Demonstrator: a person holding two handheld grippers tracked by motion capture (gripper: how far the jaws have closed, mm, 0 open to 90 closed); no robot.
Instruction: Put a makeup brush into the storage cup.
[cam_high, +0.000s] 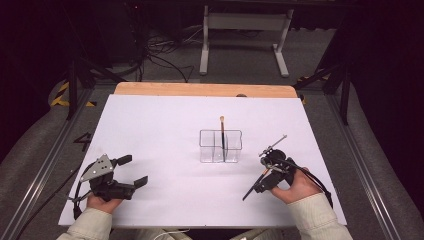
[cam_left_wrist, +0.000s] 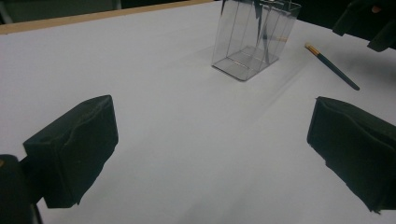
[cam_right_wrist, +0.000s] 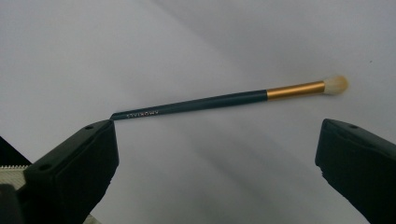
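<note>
Your right claw (cam_right_wrist: 217, 158) is wide open, with one black jaw far to each side and nothing held. It hangs right over a thin dark blue brush with a gold band and a pale soft tip (cam_right_wrist: 224, 100). In the right gripper view the brush lies flat on the white table top (cam_right_wrist: 187, 37) just past the jaws. Its long line runs from about 8 o'clock to 2 o'clock. The soft tip points to 2 o'clock, and the bare end of the handle sits close to the left jaw. The jaws are not around the brush.

In the high view your right claw (cam_high: 274, 172) sits at about 4 o'clock on the table, and the brush (cam_high: 255, 186) pokes out below it toward 7 o'clock.

Up from that claw, at about 10 o'clock, stands a clear plastic box with walls inside it (cam_high: 220, 146). It is near the middle of the table. Another dark brush (cam_high: 222, 137) stands up straight in it, tip at 12 o'clock. Nothing lies between your right claw and the box.

Your left claw (cam_high: 132, 171) rests at about 8 o'clock on the table, well apart from the box. Its jaws are wide open and hold nothing. In the left gripper view you see the clear box (cam_left_wrist: 254, 35) far ahead and the blue brush (cam_left_wrist: 332, 66) lying beside it.
</note>
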